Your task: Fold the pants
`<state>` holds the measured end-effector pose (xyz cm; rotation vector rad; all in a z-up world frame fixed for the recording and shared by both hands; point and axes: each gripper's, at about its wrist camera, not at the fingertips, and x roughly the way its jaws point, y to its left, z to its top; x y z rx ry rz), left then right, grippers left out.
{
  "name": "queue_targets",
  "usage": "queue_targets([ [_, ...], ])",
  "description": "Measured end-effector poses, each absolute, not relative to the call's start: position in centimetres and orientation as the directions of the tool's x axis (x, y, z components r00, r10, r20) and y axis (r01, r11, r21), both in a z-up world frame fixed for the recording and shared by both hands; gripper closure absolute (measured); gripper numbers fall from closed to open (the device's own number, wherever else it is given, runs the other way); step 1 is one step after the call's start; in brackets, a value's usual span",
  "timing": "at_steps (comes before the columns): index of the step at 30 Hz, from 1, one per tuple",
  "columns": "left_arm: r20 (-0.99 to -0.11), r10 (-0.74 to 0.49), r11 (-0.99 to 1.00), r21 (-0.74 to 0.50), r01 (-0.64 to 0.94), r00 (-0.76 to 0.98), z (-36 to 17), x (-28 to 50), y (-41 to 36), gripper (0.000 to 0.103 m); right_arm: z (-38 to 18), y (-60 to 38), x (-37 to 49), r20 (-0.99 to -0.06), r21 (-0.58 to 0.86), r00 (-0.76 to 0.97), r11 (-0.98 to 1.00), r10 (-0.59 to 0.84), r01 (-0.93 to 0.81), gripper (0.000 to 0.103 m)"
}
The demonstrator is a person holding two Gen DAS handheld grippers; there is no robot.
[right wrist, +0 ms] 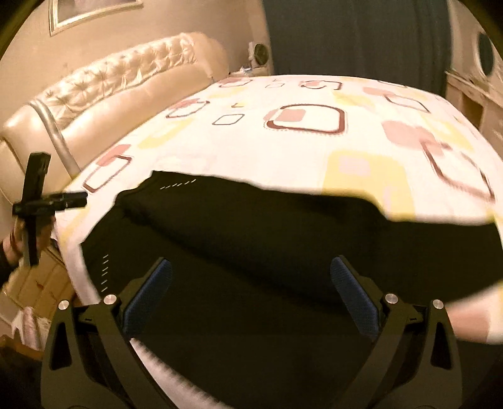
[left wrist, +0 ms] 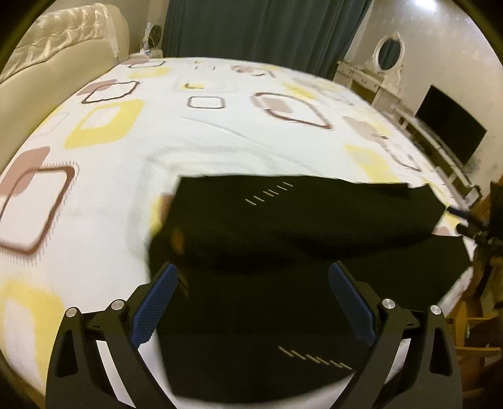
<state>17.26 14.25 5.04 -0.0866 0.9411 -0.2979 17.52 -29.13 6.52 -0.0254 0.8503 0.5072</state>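
The black pants (left wrist: 283, 251) lie on the near edge of the bed, filling the lower centre and right of the left wrist view; one layer is folded over another, and a row of short pale stitch marks shows on the upper layer and again on the lower one. In the right wrist view the same pants (right wrist: 267, 251) spread across the lower half of the frame, with stitch marks near their upper left corner and left edge. The left gripper (left wrist: 253, 283) hovers over the garment at lower centre, its blue-padded fingers (left wrist: 157, 302) wide apart, with nothing between them. The right gripper (right wrist: 251, 277) is likewise poised above the cloth, fingers (right wrist: 352, 289) spread and holding nothing. At the left edge of the right wrist view, the left gripper (right wrist: 37, 201) appears blurred, held in a hand (right wrist: 14, 242). The patterned bedsheet (left wrist: 188, 132), white with yellow and brown squares, lies beneath. Beyond stand a tufted headboard (right wrist: 110, 88) at upper left, a dark curtain (left wrist: 267, 28) at top centre, and a dark monitor (left wrist: 449, 126) at right.
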Motion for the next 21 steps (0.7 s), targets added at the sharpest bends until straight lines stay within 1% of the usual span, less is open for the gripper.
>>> queue_targets([
  [6,-0.833,-0.265,0.960,-0.184,0.209,0.486,1.1,26.4,17.2,0.007,3.5,-28.0,27.8,-0.828,0.122,0.431,0.865,0.359,-0.486,0.002],
  [10,-0.853,-0.291,0.950,-0.204,0.237,0.433,-1.4,30.2,17.4,0.007,1.4,-27.3,31.3,-0.874,0.083,0.370,0.847,0.315,-0.525,0.002],
  [12,-0.859,-0.314,0.940,-0.221,0.262,0.404,-2.2,31.2,17.3,0.008,0.6,-27.1,32.3,-0.885,0.089,0.341,0.834,0.317,-0.545,0.002],
  [14,-0.872,-0.313,0.934,-0.212,0.287,0.376,-3.1,32.1,17.0,0.008,0.0,-27.0,33.3,-0.897,0.089,0.314,0.823,0.311,-0.561,0.002],
  [15,-0.880,-0.314,0.932,-0.214,0.294,0.356,-3.5,32.4,16.9,0.013,-0.2,-27.0,33.8,-0.902,0.092,0.300,0.818,0.310,-0.568,0.002],
  [16,-0.888,-0.326,0.925,-0.227,0.305,0.325,-4.0,32.8,16.8,0.037,-0.3,-26.9,34.2,-0.905,0.096,0.291,0.816,0.309,-0.570,0.002],
  [17,-0.893,-0.313,0.927,-0.213,0.309,0.323,-4.3,33.0,16.7,0.042,-0.5,-26.9,34.6,-0.910,0.108,0.273,0.816,0.311,-0.568,0.002],
  [18,-0.892,-0.308,0.928,-0.206,0.309,0.330,-4.3,33.2,16.6,0.043,-0.8,-26.8,34.9,-0.915,0.122,0.254,0.815,0.313,-0.566,0.002],
  [20,-0.889,-0.317,0.928,-0.218,0.303,0.331,-4.2,33.4,16.7,0.051,-1.3,-26.8,35.3,-0.925,0.143,0.214,0.810,0.314,-0.569,0.003],
  [21,-0.889,-0.315,0.930,-0.220,0.294,0.331,-4.2,33.5,16.8,0.053,-1.5,-26.7,35.3,-0.929,0.156,0.192,0.803,0.317,-0.575,0.010],
])
